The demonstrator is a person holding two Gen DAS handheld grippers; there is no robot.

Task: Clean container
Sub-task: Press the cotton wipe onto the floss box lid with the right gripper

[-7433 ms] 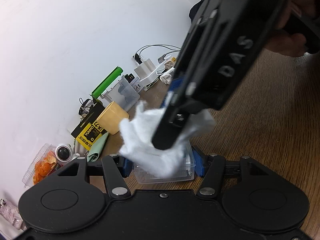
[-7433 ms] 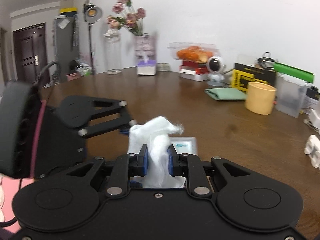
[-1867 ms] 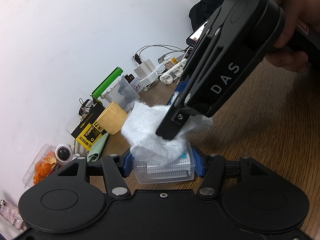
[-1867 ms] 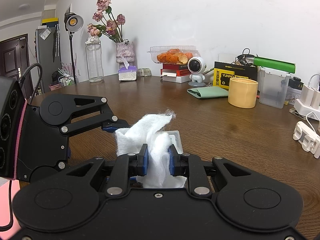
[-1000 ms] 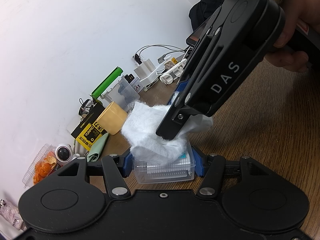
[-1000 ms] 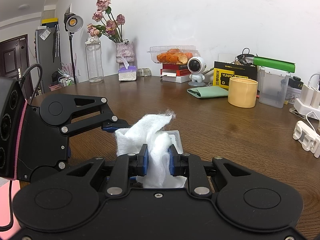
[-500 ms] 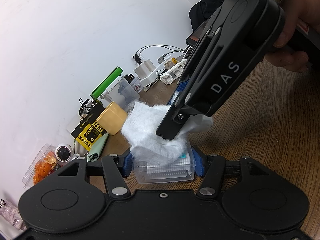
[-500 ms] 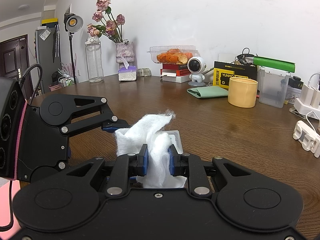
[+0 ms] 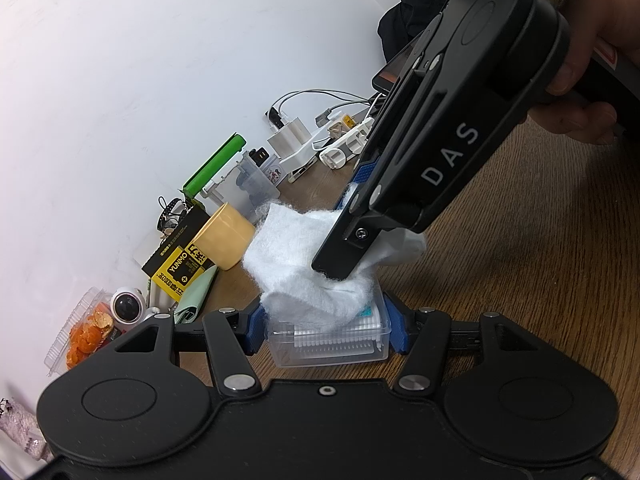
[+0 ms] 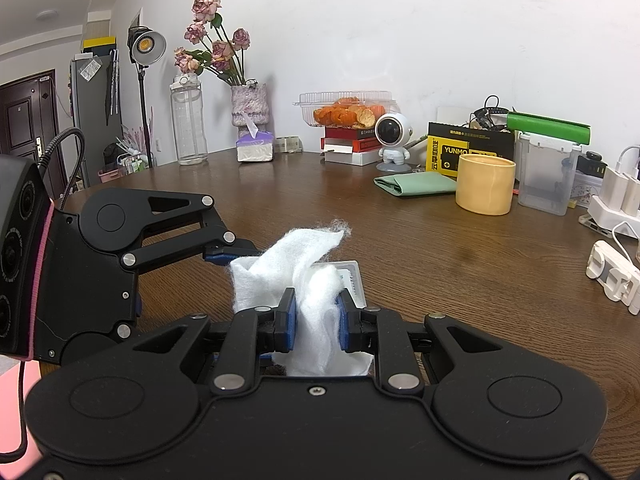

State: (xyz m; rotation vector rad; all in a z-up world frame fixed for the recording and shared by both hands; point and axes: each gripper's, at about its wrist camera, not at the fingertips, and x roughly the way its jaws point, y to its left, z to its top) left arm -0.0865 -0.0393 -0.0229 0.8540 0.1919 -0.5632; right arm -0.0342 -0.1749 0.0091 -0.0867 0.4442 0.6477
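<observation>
A small clear plastic container [image 9: 332, 346] of cotton swabs rests on the brown table, pinched between the blue pads of my left gripper [image 9: 326, 330], which is shut on its two ends. A crumpled white cloth [image 9: 304, 258] lies on the container's lid. My right gripper [image 10: 316, 322] is shut on that white cloth [image 10: 296, 268] and presses it down onto the container [image 10: 352, 276] from above. In the left wrist view the right gripper [image 9: 340, 264] slants down from the upper right, held by a person's hand [image 9: 584, 80].
Along the wall stand a yellow cup [image 10: 485, 186], a clear bin with a green lid [image 10: 546, 168], a folded green cloth [image 10: 416, 183], a yellow-black box [image 10: 448, 152], a small robot figure [image 10: 394, 138], chargers and cables [image 10: 616, 200], a flower vase [image 10: 250, 110] and a water bottle [image 10: 188, 120].
</observation>
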